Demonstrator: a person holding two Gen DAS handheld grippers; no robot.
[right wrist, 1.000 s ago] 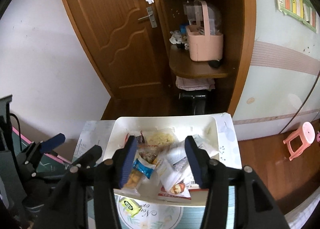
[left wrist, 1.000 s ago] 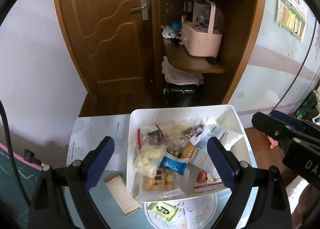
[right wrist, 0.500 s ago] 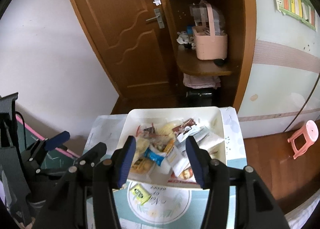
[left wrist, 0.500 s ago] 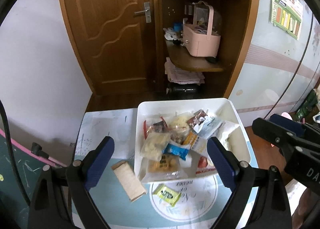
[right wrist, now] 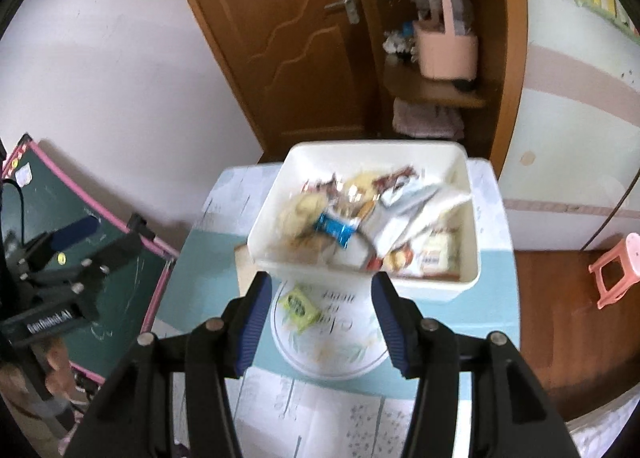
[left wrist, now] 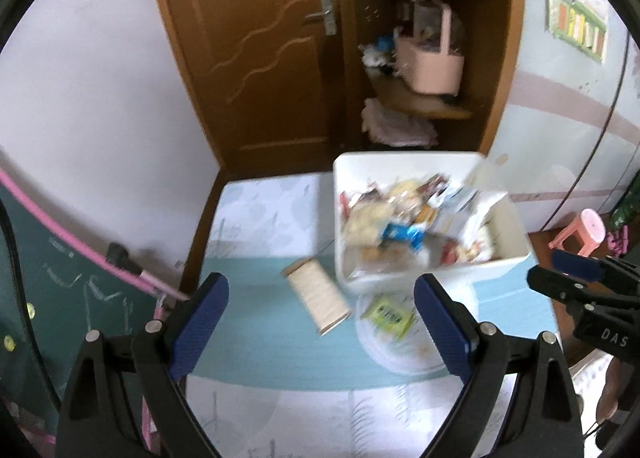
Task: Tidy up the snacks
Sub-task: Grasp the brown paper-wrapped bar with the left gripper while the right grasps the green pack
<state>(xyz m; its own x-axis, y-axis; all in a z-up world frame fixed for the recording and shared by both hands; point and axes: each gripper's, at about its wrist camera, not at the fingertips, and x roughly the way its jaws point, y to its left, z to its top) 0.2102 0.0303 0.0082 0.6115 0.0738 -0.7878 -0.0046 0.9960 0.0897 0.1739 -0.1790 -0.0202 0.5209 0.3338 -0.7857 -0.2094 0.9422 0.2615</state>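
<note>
A white bin (left wrist: 424,162) (right wrist: 376,150) holding several snack packets stands at the far side of the small table. A beige wafer packet (left wrist: 318,296) lies on the table left of the bin. A yellow-green packet (left wrist: 388,316) (right wrist: 298,306) lies on the round print in front of the bin. My left gripper (left wrist: 320,322) is open and empty, above the near table. My right gripper (right wrist: 320,318) is open and empty, above the yellow-green packet's area; it also shows in the left wrist view (left wrist: 576,278).
The table (left wrist: 260,218) has a teal mat and stands by a white wall and a brown door (left wrist: 256,38). A wooden shelf holds a pink basket (left wrist: 430,66). A green chalkboard (left wrist: 60,298) stands at the left. A pink stool (right wrist: 616,270) stands at the right.
Both grippers have pulled back and up from the bin, so more of the table shows. Both stay open and empty. The snacks have not moved.
</note>
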